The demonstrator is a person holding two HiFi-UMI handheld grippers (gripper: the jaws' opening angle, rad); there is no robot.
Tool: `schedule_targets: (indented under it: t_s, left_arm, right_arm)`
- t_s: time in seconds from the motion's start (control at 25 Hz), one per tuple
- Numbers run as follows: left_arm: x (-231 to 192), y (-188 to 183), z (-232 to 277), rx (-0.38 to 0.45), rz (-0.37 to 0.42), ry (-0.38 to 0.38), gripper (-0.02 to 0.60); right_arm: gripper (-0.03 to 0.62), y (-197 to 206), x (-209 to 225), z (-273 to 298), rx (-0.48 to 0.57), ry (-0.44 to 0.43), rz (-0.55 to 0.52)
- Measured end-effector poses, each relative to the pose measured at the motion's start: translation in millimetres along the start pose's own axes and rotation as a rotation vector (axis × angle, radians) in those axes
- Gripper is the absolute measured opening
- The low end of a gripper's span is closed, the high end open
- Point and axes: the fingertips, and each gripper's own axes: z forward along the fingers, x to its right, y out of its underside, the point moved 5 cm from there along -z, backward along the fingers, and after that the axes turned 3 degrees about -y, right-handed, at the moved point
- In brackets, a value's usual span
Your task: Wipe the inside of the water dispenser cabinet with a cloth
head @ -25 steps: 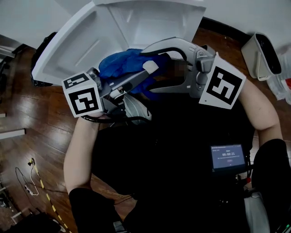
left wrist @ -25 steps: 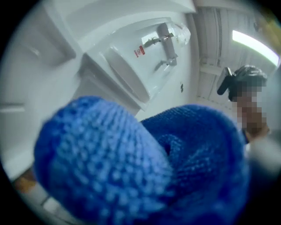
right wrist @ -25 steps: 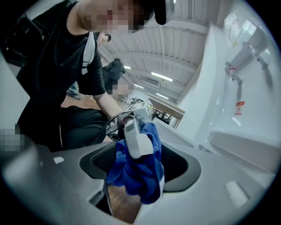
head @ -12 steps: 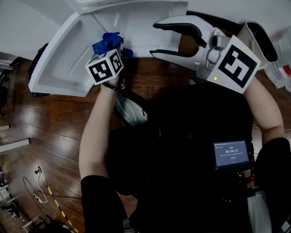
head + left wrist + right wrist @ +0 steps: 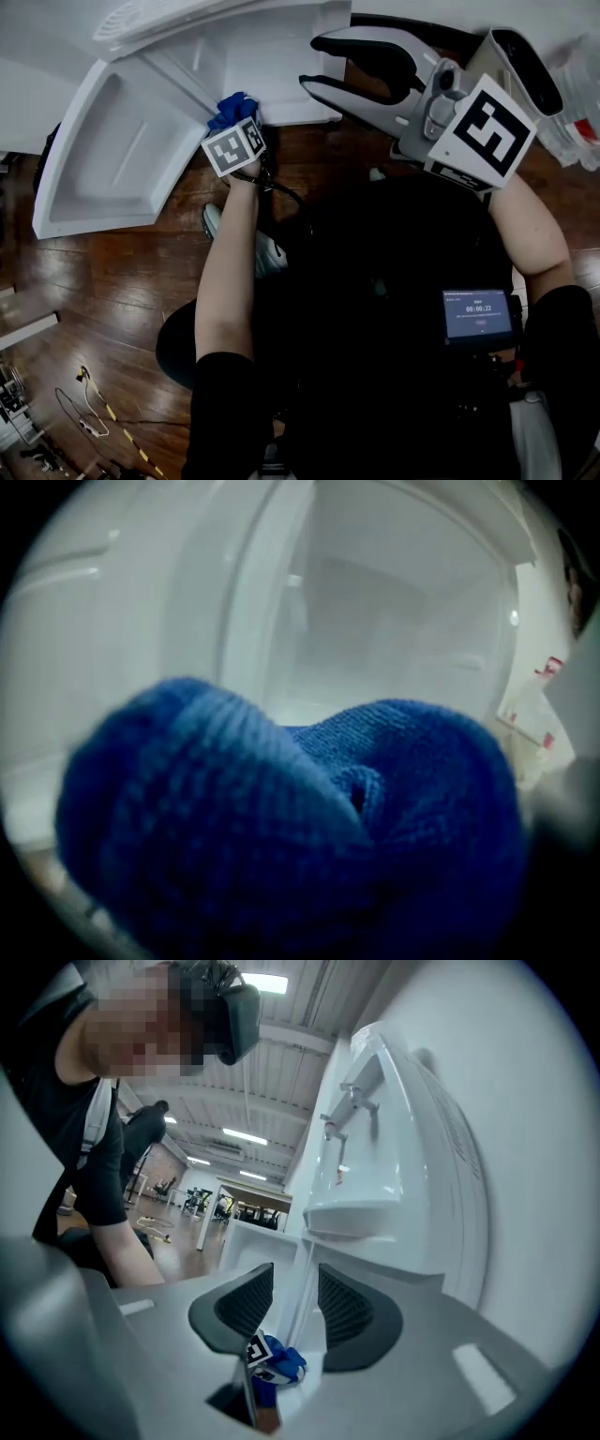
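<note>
1. The left gripper [image 5: 236, 127] is clamped on the blue cloth [image 5: 300, 836]. The bunched fabric bulges ahead of the jaws and hides them, so fabric rather than gripper would meet any surface.
2. The cloth sits at the mouth of the water dispenser cabinet [image 5: 394, 639], low at its front edge. Whether it touches the edge cannot be told.
3. The door [image 5: 112, 150] stands swung wide to the left, leaving the white interior open to reach.
4. The right gripper [image 5: 314, 62] is held higher, at the right side of the opening. Its jaws are apart and have just been closing, with nothing between them. It appears parked clear of the wiping path.
5. Judgement: wiping has barely started. The cloth must next go inward onto the floor and walls.
</note>
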Motion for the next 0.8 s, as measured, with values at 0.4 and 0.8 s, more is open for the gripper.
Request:
schedule_targets:
  t_s: [0.4,0.8]
  left_arm:
    - [148,29,17,-0.138,0.392,0.245,0.169]
    - [176,39,18,-0.126,0.445,0.231,0.172]
  right_arm:
    - [0.14,8,22,-4,-0.005,0.133,-0.011]
    - [0.129,10,53,-29,0.052,0.263,0.085]
